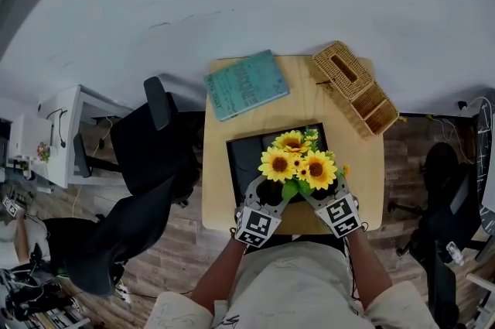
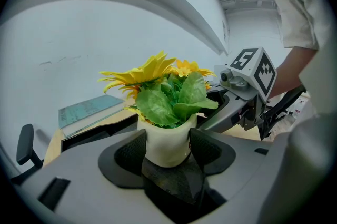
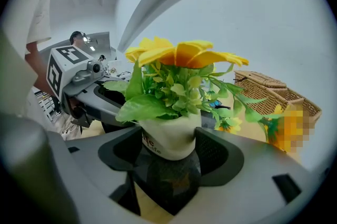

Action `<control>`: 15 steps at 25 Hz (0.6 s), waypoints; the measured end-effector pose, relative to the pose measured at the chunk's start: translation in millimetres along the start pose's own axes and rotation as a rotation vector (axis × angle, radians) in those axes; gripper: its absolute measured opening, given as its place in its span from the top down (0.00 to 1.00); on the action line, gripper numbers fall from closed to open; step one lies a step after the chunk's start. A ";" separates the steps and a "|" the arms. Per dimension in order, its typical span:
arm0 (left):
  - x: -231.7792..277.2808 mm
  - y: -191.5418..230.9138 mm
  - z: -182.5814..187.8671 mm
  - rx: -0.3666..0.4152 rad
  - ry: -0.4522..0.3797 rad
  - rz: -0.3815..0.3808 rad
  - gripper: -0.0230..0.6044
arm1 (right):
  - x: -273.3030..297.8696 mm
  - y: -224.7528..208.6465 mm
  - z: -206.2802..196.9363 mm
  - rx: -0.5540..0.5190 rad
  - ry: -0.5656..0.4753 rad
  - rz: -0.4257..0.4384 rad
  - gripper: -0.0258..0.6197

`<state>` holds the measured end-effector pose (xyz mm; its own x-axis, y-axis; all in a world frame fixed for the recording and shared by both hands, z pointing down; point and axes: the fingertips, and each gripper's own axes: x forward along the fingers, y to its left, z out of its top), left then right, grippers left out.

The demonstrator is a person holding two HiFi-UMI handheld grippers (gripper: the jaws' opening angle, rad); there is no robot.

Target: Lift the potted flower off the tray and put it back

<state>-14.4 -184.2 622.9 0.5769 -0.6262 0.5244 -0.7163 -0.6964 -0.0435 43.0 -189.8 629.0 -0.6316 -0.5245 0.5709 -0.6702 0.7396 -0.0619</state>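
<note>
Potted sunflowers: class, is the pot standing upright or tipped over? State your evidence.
Upright. In the left gripper view the white pot has a level rim and its sunflowers rise straight above it.

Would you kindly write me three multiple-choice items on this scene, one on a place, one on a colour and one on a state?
1. Relative to the tray, the book lies: A on it; B beyond it on the table; C under it.
2. The pot is: A white; B black; C red.
3. The pot stands: A upright; B on its side; C upside down.
Answers: 1 B, the head view shows it past the tray's far edge; 2 A, its wall is white in both gripper views; 3 A, the flowers rise above its rim.
</note>
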 end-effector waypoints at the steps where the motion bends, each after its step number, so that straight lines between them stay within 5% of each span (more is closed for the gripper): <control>1: -0.8 0.2 1.5 -0.004 -0.006 0.001 0.54 | -0.8 0.2 1.4 -0.003 -0.004 -0.001 0.45; 15: -30.7 4.3 33.2 0.032 -0.084 0.029 0.54 | -22.7 11.0 37.7 -0.052 -0.095 -0.028 0.45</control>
<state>-22.1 -179.5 578.5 0.5883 -0.6724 0.4492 -0.7208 -0.6878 -0.0857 35.3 -185.6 584.5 -0.6485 -0.5810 0.4919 -0.6685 0.7437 -0.0029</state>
